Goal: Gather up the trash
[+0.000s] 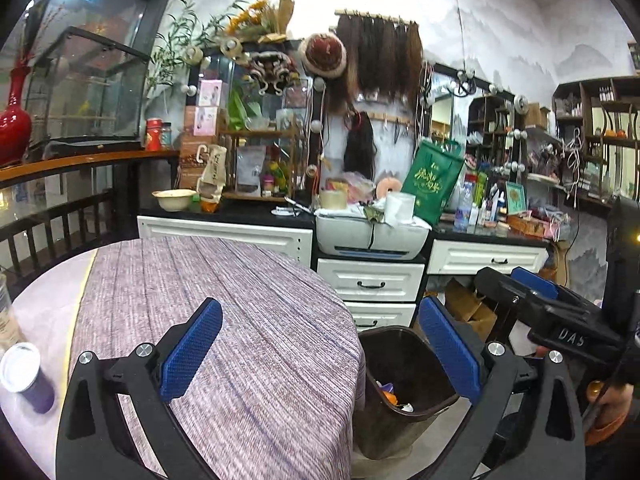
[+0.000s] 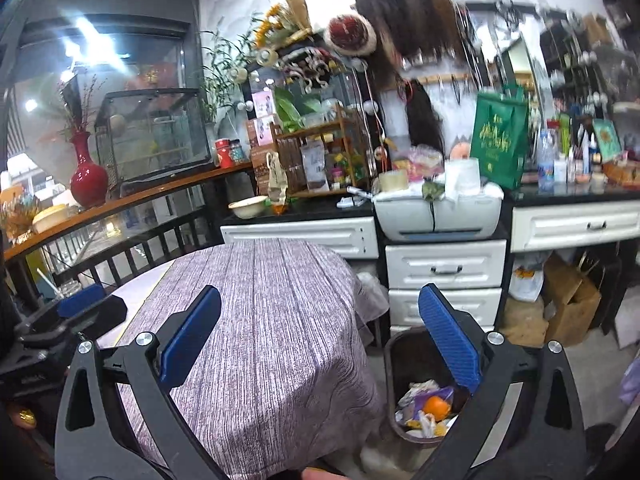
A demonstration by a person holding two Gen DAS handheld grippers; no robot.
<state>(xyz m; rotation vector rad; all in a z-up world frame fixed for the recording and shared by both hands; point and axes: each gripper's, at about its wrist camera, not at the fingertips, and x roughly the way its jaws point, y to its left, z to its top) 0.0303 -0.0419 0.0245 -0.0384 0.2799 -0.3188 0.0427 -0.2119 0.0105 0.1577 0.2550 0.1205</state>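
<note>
Your right gripper [image 2: 320, 344] is spread wide with nothing between its blue pads [image 2: 188, 340], above the cloth-covered table [image 2: 260, 320]. The trash bin [image 2: 404, 364] stands beside the table, containing wrappers and an orange [image 2: 436, 407].

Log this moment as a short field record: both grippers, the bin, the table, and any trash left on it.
left gripper: open, empty, above the table edge
right gripper: open, empty
trash bin: dark, on the floor beside the table, holding wrappers and an orange
table: round, covered by a purple striped cloth
left on table: purple cup with white lid, lying near the left edge
</note>
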